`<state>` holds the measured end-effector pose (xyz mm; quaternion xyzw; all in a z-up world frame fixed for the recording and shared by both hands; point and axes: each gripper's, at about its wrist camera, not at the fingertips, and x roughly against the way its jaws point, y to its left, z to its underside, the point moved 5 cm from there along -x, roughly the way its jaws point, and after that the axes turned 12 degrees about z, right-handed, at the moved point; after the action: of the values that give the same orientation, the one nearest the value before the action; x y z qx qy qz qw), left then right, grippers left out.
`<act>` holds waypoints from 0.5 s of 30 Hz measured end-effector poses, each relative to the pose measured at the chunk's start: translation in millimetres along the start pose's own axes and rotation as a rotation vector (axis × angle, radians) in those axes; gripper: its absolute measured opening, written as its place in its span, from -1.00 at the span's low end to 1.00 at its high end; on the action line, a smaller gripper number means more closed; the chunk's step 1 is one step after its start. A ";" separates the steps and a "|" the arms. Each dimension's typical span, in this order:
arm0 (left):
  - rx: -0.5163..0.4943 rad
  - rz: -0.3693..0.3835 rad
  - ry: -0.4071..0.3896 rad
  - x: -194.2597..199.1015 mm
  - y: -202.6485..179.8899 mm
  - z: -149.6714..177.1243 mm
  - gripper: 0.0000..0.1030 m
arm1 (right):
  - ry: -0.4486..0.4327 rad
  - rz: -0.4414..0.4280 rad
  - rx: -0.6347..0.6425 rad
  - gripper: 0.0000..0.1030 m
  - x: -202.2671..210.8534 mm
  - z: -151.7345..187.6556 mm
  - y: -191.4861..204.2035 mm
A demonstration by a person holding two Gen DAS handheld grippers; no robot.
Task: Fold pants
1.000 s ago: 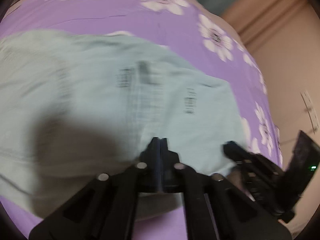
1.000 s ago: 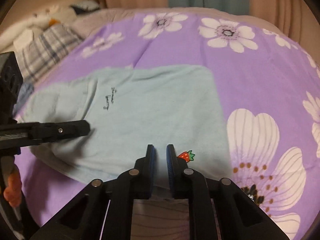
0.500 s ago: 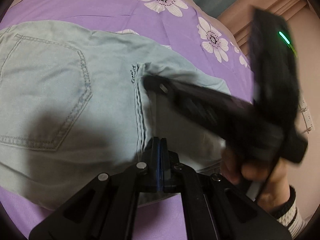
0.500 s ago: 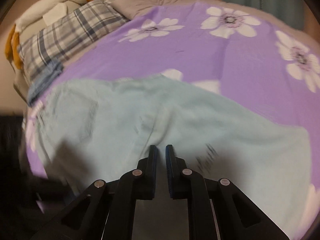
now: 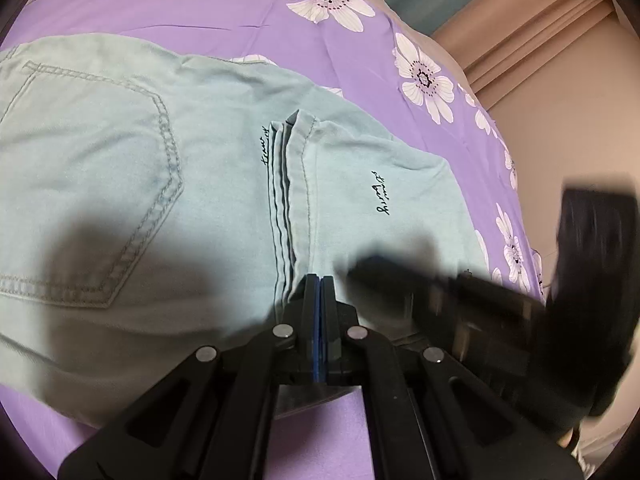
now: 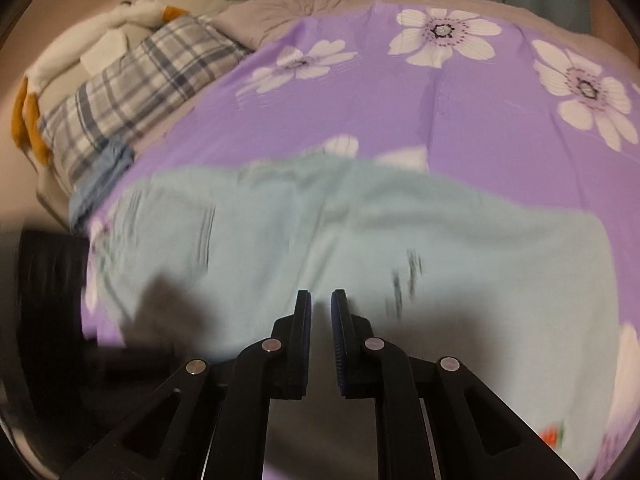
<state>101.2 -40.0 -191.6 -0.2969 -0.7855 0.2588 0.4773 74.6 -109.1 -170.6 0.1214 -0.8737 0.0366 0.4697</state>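
Pale blue-green pants [image 5: 208,184] lie flat on the bed, spread over a purple bedspread [image 5: 248,12] printed with white flowers. In the left wrist view a stitched back pocket [image 5: 92,184] sits at 9 o'clock. At the centre, several layered leg hems [image 5: 290,200] stack edge to edge. Small dark script is printed on the cloth on either side of them. One folded panel extends toward 3 o'clock.

The left claw [image 5: 320,284] is clenched, its blue-lined pads pressed together. The tips sit at the near end of the stacked hems. Whether cloth is pinched between them cannot be told. It casts a broad shadow on the fabric toward 8 o'clock.

The right claw [image 6: 321,304] is released, with a narrow gap between its pads and nothing in it. It hovers over the near edge of the pants [image 6: 360,248], which are motion-blurred in this view. In the left wrist view it appears as a dark smeared shape [image 5: 480,312] at 4 o'clock, just beside the left claw.

Beyond the bedspread, at 10 o'clock in the right wrist view, lie a plaid pillow [image 6: 132,96] and a white stuffed toy with orange feet [image 6: 80,52].
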 end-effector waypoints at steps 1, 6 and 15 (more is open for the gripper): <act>0.001 -0.004 0.004 -1.1 0.0 0.3 -0.99 | 0.015 0.006 0.011 -0.74 1.8 14.5 3.1; -0.001 -0.008 0.020 -4.9 -1.4 -3.2 -0.98 | -0.023 0.017 -0.002 -0.74 20.9 44.7 5.1; -0.020 0.001 -0.057 42.8 -16.4 5.3 0.24 | -0.028 -0.018 -0.120 -0.73 51.3 51.4 -3.4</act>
<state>77.1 -21.4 -157.0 -0.2947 -0.8012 0.2596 0.4516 6.5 -130.7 -156.8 0.1015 -0.8797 -0.0217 0.4640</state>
